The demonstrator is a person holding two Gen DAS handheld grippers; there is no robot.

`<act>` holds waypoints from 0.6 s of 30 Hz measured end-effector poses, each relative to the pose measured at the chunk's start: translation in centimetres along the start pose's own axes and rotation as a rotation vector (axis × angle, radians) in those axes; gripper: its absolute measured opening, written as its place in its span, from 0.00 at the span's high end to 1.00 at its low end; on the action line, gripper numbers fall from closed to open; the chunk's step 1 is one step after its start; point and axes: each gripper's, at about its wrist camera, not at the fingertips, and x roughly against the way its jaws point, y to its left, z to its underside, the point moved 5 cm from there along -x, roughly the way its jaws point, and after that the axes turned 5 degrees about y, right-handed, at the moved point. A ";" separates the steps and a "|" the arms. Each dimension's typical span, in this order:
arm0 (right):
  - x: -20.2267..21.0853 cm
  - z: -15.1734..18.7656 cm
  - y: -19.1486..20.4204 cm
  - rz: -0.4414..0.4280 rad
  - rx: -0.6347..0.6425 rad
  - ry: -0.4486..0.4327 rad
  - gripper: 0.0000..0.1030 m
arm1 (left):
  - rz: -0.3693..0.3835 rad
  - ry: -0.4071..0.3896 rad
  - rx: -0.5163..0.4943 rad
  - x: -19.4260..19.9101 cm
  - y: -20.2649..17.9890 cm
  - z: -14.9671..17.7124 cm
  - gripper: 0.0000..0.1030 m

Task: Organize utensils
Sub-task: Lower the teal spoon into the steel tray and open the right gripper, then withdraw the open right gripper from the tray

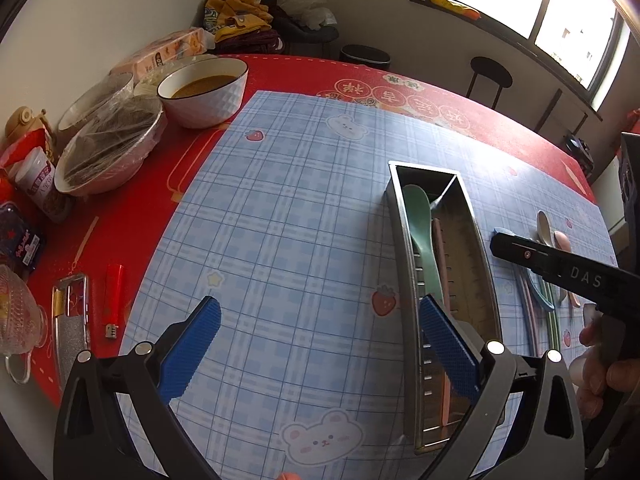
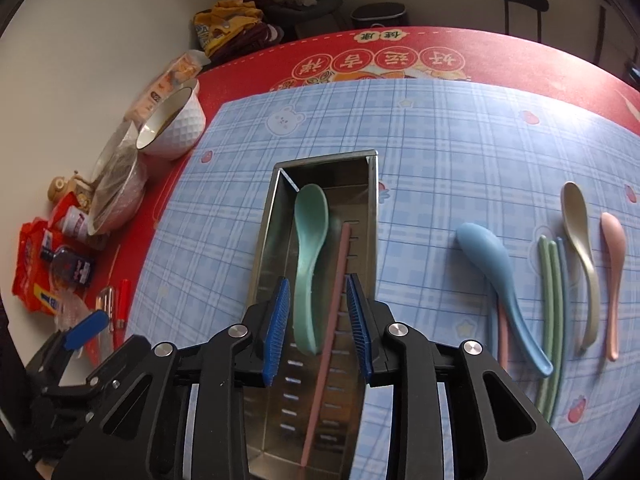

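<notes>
- Right gripper point(image 2: 318, 330) hangs over the near end of the steel utensil tray point(image 2: 370, 200), jaws partly open, gripping nothing.
- Green spoon point(image 2: 310, 248) and pink chopstick point(image 2: 334, 300) lie inside the tray.
- Left gripper point(image 1: 316, 354) stands wide open and empty.
- Judged step: between placements; next, fetch the blue spoon point(image 2: 502, 276) lying to the right.

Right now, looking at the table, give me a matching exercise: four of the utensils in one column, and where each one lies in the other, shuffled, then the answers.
Things:
1. green spoon
2. blue spoon
3. pink spoon
4. pink chopstick

Places:
A. farthest right on the blue mat
B. in the metal tray, left side
C. in the metal tray, right of a spoon
D. on the mat, just right of the tray

Pairs: 1-B, 2-D, 3-A, 4-C
</notes>
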 end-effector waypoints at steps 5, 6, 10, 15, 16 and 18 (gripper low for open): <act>3.7 2.0 -3.2 0.063 -0.003 -0.079 0.64 | -0.008 -0.049 -0.047 1.6 -3.2 0.0 0.06; 4.4 2.4 -4.0 0.073 -0.014 -0.093 0.64 | -0.007 -0.053 -0.060 1.8 -3.9 0.1 0.06; 6.9 4.2 -7.3 0.115 -0.070 -0.144 0.64 | 0.010 -0.048 -0.118 2.0 -7.2 0.5 0.06; 8.9 6.4 -11.6 0.170 -0.150 -0.164 0.64 | 0.054 -0.028 -0.164 2.0 -10.7 0.9 0.07; 9.2 6.8 -12.5 0.178 -0.168 -0.164 0.64 | 0.062 -0.029 -0.169 2.1 -11.3 0.9 0.07; 9.9 7.5 -14.0 0.194 -0.199 -0.167 0.64 | 0.068 -0.029 -0.178 2.2 -12.5 1.0 0.07</act>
